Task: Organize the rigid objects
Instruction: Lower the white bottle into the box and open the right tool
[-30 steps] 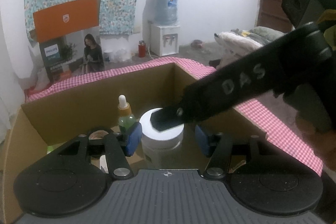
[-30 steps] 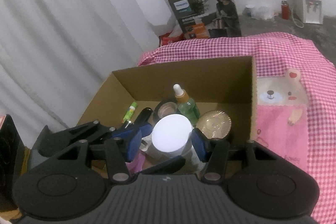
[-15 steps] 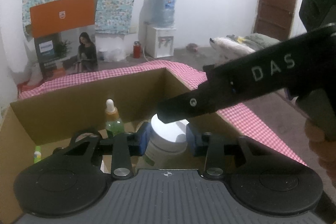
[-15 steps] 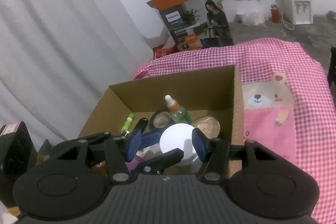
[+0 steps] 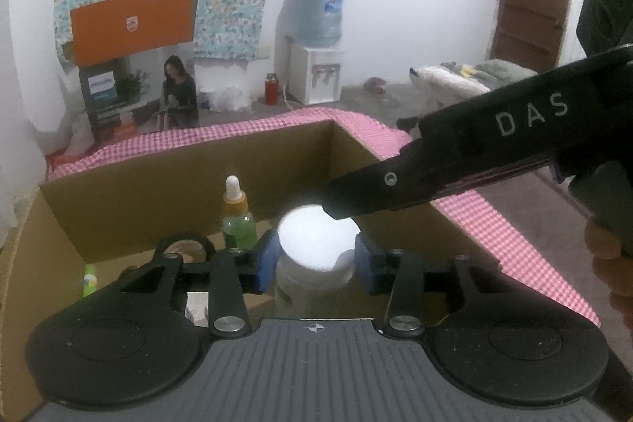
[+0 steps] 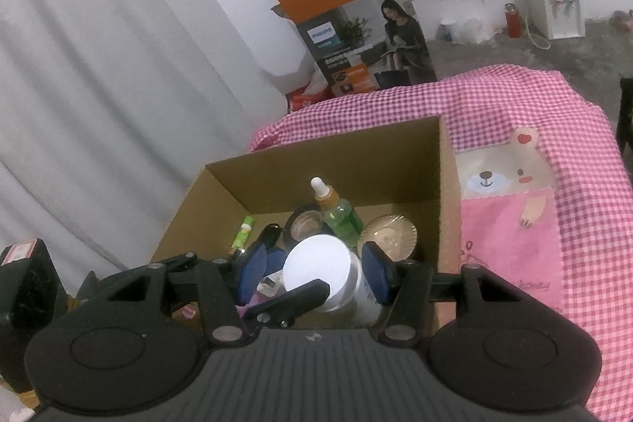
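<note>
Left wrist view: the left gripper (image 5: 316,260) has just been opening a little, its blue pads flanking the white jar (image 5: 314,244) with thin gaps showing, so the grip looks loosened, not firm. The jar sits inside the box (image 5: 158,184), near its right wall. The right gripper's finger crosses above the lid. A dropper bottle (image 5: 237,220) stands left of the jar, farther back.

Right wrist view: the right gripper (image 6: 312,275) stands half open around the same jar (image 6: 318,271), pads clear of it. The box (image 6: 445,184) already holds the dropper bottle (image 6: 340,214), a tape roll (image 6: 302,224), a round tin (image 6: 389,236) and a green tube (image 6: 243,234), so sorting seems well advanced; releasing the jar remains.
</note>
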Demonstrator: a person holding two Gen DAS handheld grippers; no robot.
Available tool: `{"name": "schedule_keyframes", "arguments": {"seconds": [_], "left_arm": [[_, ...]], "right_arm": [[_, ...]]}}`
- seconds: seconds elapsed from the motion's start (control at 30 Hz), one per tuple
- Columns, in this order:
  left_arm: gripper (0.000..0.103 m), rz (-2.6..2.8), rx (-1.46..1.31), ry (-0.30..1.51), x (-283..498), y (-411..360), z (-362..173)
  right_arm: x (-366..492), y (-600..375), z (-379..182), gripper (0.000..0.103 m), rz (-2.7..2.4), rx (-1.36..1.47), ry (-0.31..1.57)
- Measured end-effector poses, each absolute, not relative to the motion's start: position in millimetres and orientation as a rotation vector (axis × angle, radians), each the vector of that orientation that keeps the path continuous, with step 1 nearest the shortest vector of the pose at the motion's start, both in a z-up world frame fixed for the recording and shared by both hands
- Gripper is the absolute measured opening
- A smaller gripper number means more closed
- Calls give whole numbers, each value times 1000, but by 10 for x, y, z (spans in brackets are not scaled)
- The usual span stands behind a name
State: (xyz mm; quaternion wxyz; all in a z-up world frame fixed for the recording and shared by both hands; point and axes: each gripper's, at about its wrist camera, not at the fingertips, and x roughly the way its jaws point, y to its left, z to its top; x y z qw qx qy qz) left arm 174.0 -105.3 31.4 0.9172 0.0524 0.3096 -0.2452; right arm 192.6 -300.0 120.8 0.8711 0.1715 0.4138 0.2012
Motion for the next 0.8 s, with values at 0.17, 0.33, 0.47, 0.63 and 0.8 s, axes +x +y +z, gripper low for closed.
{"name": "schedule_keyframes", "arguments": {"seconds": [0.17,0.33,0.47,0.63,0.8], "left_arm": [[54,-504,123,645,1721,-1030,320],[58,-496,131,644,1680,-1015,346],[72,-480,139,646,1633,-992,397],[88,-456,144,644,1547,-959,499],[101,-425,139,624,1423,-887,622]], "right_arm": [[1925,-2956,1209,65,416,366,865],[1867,-2915,1269,71,415,367,846],[1786,-2904,1320,75,402,361,827],[1631,-2902,1394,85,361,343,794],[1433,-2893,1513,99,305,308,739]]}}
